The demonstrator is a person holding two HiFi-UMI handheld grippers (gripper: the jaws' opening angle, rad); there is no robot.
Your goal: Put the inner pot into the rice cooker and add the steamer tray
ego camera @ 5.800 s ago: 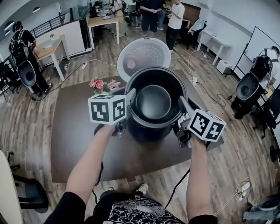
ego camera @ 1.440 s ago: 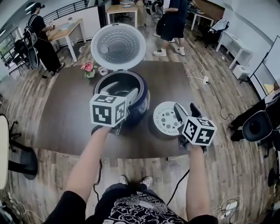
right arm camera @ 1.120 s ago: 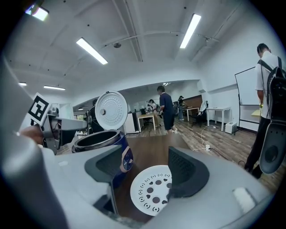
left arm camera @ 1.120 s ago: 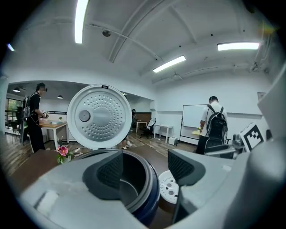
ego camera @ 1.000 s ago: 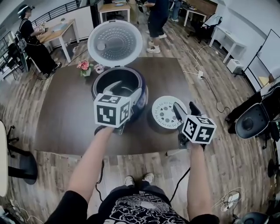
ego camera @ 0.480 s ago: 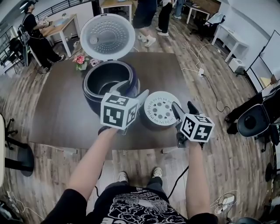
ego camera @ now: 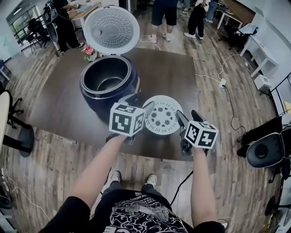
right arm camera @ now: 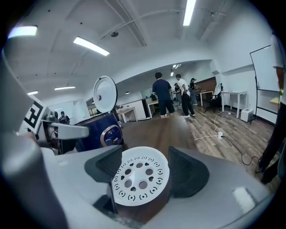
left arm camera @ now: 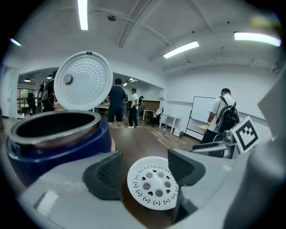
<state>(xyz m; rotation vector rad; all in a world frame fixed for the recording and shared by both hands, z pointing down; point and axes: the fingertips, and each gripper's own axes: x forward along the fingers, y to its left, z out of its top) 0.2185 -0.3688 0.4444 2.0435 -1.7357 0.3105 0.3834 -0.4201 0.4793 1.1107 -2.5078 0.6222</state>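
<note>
Dark table (ego camera: pixel 173 77), pink flowers (ego camera: pixel 89 50), standing people (ego camera: pixel 163 13)

A dark table (ego camera: pixel 59 104) carries the open cooker (ego camera: pixel 97 103), a white tray (ego camera: pixel 162 114) just beside it, and flowers (ego camera: pixel 89 51).

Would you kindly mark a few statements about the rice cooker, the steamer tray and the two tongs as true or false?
1. The lid of the rice cooker stands open. True.
2. The steamer tray already sits inside the rice cooker. False: it rests on the table beside the cooker, on its right in the head view.
3. The left tongs are clamped on the steamer tray. False: they are open, and the tray shows in the gap ahead, untouched.
4. The right tongs are open and hold nothing. True.
</note>
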